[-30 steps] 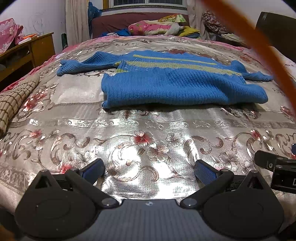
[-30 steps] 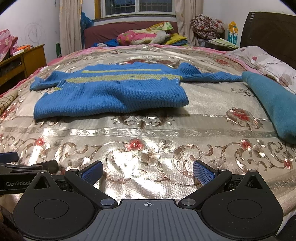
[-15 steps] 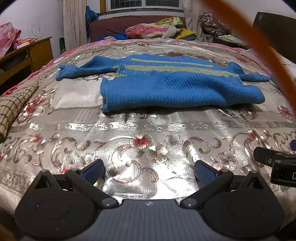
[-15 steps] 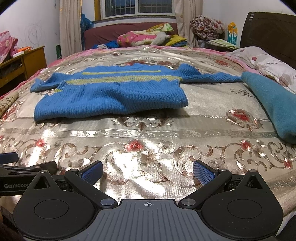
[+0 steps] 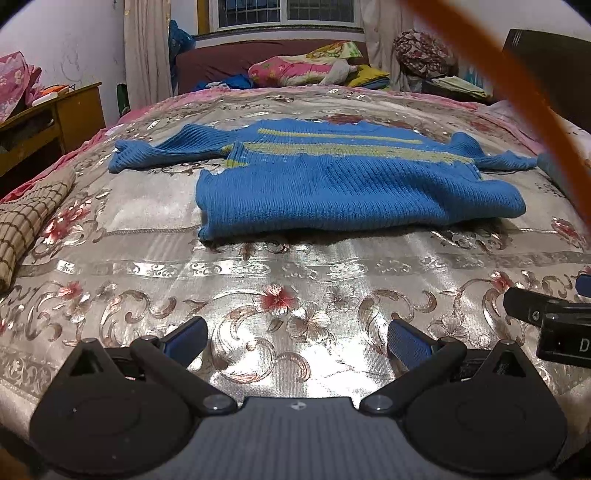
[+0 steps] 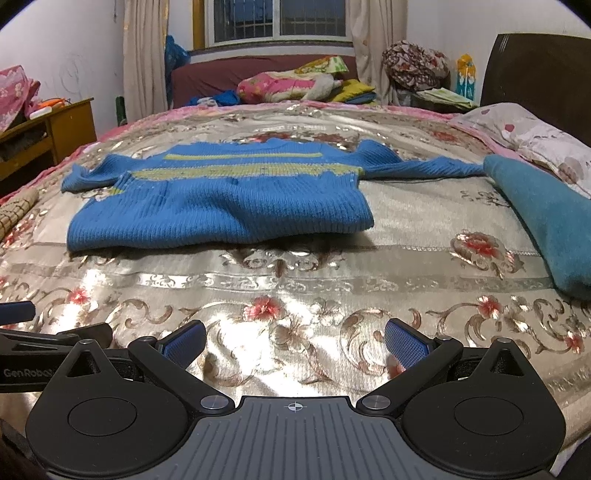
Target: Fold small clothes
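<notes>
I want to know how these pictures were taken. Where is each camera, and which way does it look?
Left wrist: on the left gripper, facing across the bed at the blue knitted sweater with yellow stripes; open fingers show.
Right wrist: on the right gripper, facing the same sweater; open fingers show, teal folded cloth at right.
Both share the sweater, the shiny floral bedspread and the window.

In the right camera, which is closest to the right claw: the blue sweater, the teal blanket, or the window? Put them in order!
From the right claw:
1. Teal blanket, on the right; its near end comes closest.
2. Blue sweater, mid-bed, slightly left.
3. Window, on the far wall.
</notes>
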`<action>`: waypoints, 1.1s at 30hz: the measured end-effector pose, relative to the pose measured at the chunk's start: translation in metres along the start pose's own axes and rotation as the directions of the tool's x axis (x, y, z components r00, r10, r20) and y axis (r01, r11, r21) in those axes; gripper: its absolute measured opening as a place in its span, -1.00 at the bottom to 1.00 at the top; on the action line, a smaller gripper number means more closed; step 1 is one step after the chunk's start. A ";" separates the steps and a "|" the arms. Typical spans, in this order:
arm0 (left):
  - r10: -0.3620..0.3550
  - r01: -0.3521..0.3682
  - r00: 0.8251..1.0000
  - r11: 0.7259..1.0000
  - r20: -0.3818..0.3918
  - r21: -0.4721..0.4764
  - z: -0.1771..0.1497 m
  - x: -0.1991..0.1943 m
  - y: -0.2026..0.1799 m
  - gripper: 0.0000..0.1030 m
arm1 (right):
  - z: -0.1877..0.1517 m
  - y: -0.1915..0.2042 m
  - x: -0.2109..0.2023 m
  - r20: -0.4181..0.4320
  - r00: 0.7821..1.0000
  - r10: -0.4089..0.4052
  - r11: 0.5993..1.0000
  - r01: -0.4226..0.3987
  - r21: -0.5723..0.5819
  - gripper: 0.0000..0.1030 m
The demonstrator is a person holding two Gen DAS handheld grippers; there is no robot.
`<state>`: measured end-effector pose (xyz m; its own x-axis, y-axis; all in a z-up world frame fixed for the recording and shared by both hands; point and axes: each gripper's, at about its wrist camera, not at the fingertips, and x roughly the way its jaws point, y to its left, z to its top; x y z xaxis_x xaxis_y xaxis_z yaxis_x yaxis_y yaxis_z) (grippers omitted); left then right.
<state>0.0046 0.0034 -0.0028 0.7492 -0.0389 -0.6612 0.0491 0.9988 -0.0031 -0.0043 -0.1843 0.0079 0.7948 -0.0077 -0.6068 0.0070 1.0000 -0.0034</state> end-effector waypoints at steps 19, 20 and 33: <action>-0.016 0.016 1.000 1.000 -0.011 0.000 -0.001 0.003 0.001 1.00 | -0.002 0.001 0.001 0.029 0.999 0.015 1.000 -0.016 0.004 0.99; -0.017 0.017 1.000 1.000 -0.011 0.000 -0.001 0.003 0.001 1.00 | -0.001 0.001 0.001 0.028 0.999 0.018 1.000 -0.018 0.004 0.99; -0.028 0.027 1.000 0.999 0.002 0.021 0.011 0.003 -0.001 1.00 | 0.005 0.004 0.004 0.022 0.999 0.049 0.999 -0.049 0.011 0.98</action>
<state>0.0145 0.0020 0.0033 0.7492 -0.0665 -0.6590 0.0837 0.9965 -0.0053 0.0020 -0.1800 0.0099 0.8073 0.0414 -0.5887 -0.0254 0.9990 0.0354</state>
